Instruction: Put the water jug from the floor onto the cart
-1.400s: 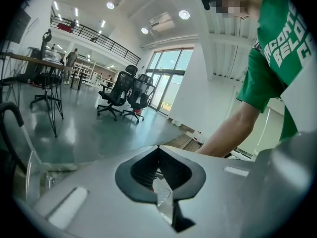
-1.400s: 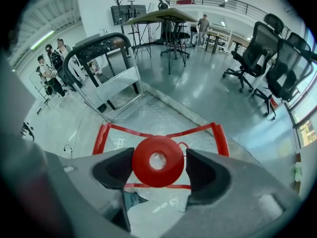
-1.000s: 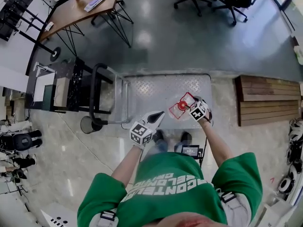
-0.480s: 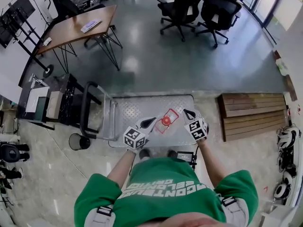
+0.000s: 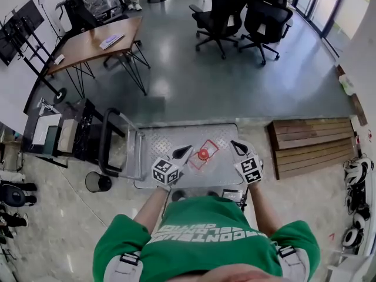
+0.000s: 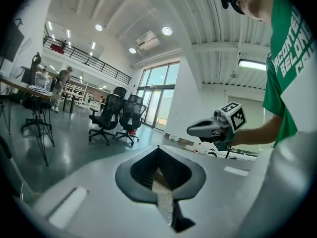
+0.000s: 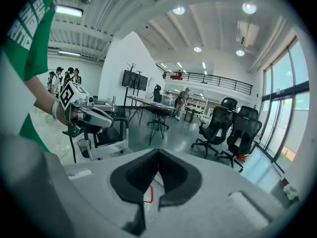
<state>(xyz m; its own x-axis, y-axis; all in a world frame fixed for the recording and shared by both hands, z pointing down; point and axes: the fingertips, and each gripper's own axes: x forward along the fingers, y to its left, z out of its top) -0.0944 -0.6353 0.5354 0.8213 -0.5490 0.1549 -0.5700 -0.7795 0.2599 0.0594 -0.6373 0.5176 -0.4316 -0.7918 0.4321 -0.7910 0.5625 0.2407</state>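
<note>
Jug (image 5: 202, 155) on cart (image 5: 155, 141) — off edges (grey floor (image 5: 194, 81) beyond)

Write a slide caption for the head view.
Water jug sits on the cart; left tool and right tool, both shut, flank it without touching.

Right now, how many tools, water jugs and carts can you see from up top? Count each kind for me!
tools: 2, the left tool and the right tool
water jug: 1
cart: 1
total: 4
</note>
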